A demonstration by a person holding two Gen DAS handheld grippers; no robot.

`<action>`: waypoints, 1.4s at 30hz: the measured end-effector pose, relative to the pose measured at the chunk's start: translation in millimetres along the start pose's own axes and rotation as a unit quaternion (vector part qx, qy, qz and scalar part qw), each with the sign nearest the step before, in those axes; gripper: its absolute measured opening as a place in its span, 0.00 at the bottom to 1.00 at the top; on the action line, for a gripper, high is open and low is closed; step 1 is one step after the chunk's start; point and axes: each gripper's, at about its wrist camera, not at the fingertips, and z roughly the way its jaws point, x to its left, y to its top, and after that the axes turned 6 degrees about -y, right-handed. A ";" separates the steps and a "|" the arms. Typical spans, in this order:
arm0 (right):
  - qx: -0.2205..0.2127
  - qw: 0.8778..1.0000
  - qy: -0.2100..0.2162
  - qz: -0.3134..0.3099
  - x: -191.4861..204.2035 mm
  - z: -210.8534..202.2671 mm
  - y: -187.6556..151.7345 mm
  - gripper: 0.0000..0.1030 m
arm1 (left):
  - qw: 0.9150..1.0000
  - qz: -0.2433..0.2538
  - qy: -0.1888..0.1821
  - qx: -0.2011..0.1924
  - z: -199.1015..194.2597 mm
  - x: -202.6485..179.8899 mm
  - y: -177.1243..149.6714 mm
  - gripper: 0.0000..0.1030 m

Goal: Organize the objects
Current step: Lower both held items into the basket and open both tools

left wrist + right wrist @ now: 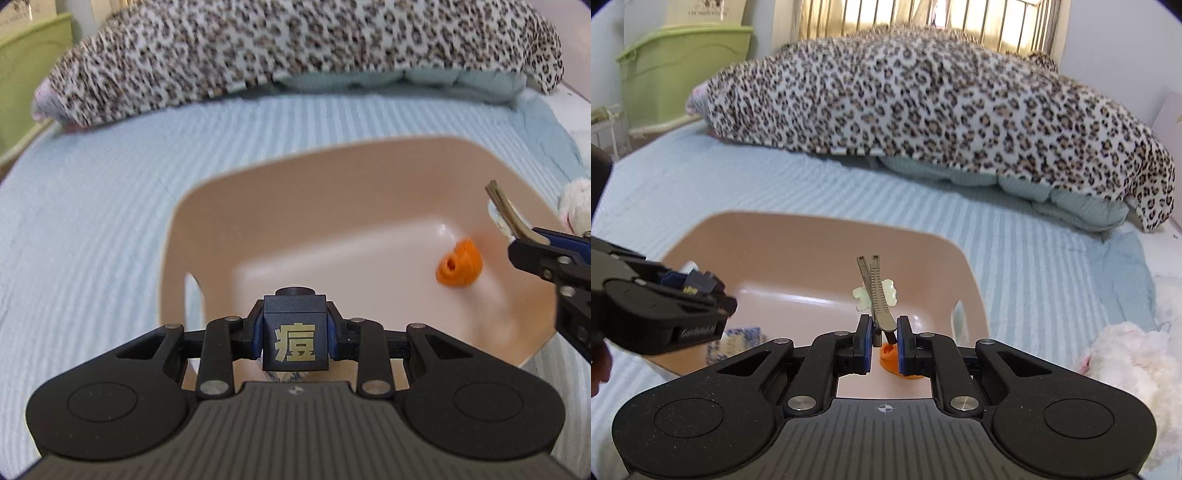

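Note:
My left gripper (295,332) is shut on a dark cube (295,341) with a gold character on it, held above the near rim of a beige plastic basin (332,173). An orange toy piece (459,268) lies inside the basin at the right. My right gripper (884,341) is shut on a grey hair clip (880,299) with a pale flower on it, held over the basin (775,240). The orange piece (890,360) shows just below the right fingers. The left gripper (698,291) appears at the left of the right wrist view, and the right gripper (532,243) at the right of the left wrist view.
The basin sits on a light blue striped bedsheet (92,221). A leopard-print blanket (923,103) lies heaped behind it. A white plush toy (1126,362) lies at the right. A green storage bin (679,66) stands at the far left. A blue-white patterned item (738,338) lies in the basin.

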 end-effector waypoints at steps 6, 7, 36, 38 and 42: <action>0.029 1.000 -0.006 -0.003 -5.1 10.9 -12.7 0.26 | 1.000 0.010 -0.002 -0.009 -4.7 -0.5 -7.7 0.36; 0.027 1.000 -0.006 -0.003 -7.0 7.3 -13.5 0.29 | 1.000 0.011 -0.004 -0.012 -9.8 -0.5 -7.1 0.41; 0.088 0.996 -0.006 -0.023 -19.3 -40.5 -88.2 0.84 | 0.999 0.041 -0.006 0.010 -57.6 15.7 -90.8 0.87; 0.098 0.995 -0.002 -0.028 -14.4 -31.6 -94.1 0.84 | 0.999 0.042 -0.011 0.020 -46.5 16.6 -95.6 0.87; 0.106 0.994 0.010 -0.016 -10.8 -15.4 -99.1 0.84 | 0.998 0.033 -0.025 0.037 -24.6 19.6 -100.2 0.87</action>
